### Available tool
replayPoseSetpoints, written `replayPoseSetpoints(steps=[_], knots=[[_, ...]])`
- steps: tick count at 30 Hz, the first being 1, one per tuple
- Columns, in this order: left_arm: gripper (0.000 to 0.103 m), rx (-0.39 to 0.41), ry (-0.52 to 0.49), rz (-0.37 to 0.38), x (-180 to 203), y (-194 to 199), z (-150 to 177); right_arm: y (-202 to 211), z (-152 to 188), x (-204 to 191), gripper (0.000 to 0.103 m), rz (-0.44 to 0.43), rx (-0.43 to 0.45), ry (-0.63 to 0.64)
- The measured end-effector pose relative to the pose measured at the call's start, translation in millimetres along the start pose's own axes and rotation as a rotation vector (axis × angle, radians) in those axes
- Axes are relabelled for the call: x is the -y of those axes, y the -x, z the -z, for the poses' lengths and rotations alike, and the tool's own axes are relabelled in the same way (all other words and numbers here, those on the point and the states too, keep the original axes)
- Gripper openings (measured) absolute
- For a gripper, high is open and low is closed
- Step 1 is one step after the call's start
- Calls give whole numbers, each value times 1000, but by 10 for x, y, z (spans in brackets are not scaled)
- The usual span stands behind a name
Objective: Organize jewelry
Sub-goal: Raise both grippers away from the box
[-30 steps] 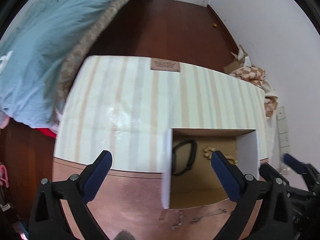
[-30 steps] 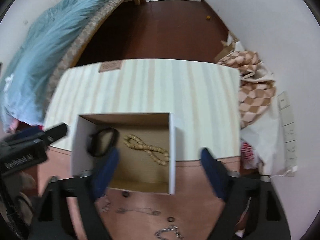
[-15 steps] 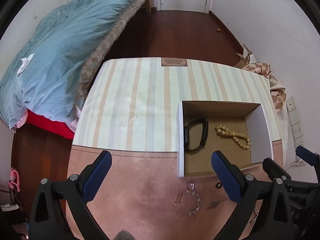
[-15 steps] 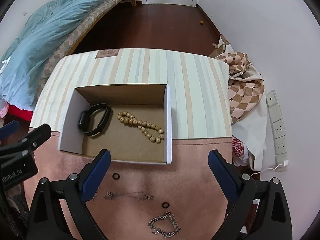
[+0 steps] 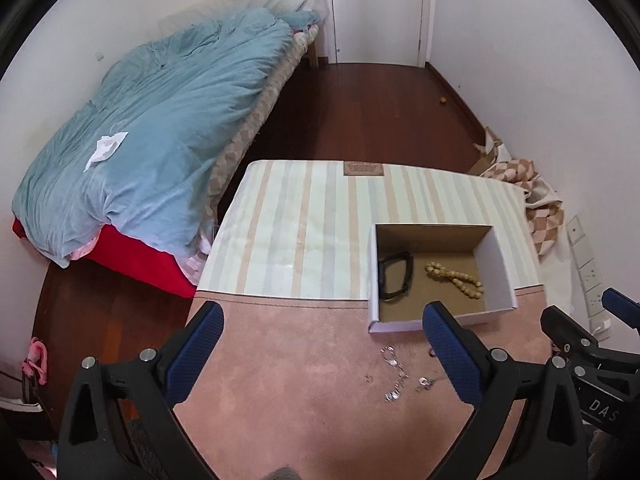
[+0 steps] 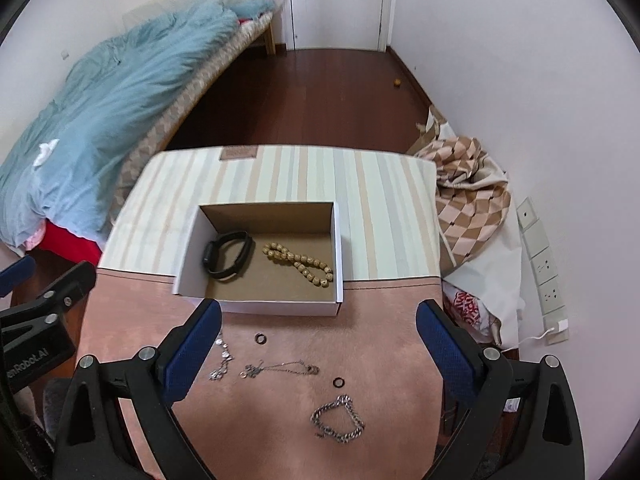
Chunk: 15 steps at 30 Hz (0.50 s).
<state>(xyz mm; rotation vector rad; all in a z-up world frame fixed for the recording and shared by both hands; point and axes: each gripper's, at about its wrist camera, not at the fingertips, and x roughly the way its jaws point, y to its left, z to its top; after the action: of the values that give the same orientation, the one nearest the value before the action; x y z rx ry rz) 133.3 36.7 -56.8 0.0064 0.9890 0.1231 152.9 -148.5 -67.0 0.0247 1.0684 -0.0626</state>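
At the centre of the right wrist view, an open cardboard box point(image 6: 260, 264) sits on the bench point(image 6: 280, 400), straddling the seam between its pink suede part and the striped cloth point(image 6: 380, 184) behind. Inside the box lie a black wristband point(image 6: 228, 254) on the left and a string of tan beads point(image 6: 298, 263) on the right, apart from each other. Below the box, loose on the pink surface, are a small black ring point(image 6: 261, 338), a second black ring point(image 6: 339, 382) further right, a thin silver necklace point(image 6: 280, 369) between them, a silver dangly piece point(image 6: 221, 360) at the left, and a chunky silver chain bracelet point(image 6: 338, 420) lowest in the frame. The right claw point(image 6: 318, 344) is spread wide with nothing between its blue pads point(image 6: 192, 344), hanging above the loose jewelry. In the left wrist view, the left claw point(image 5: 322, 346) is likewise wide apart and empty, with the box point(image 5: 440, 276) at right of centre. A bed with a pale blue duvet point(image 5: 152, 152) fills the upper left, and a checked cloth point(image 6: 468, 200) is heaped at the right by the wall.
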Motion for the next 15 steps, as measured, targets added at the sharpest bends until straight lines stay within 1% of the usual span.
replayPoseSetpoints(steps=[6,9,11,15], knots=[[102,26,3,3,-13,245,121,379,129,-4,99,2,40,-18],[102,32,9,20,-18,380,197,552,211,1,99,8,63,-18],[102,35,9,32,-7,454,240,625,257,9,99,6,68,-24],[102,56,3,27,18,587,329,757,358,20,99,1,78,-31]])
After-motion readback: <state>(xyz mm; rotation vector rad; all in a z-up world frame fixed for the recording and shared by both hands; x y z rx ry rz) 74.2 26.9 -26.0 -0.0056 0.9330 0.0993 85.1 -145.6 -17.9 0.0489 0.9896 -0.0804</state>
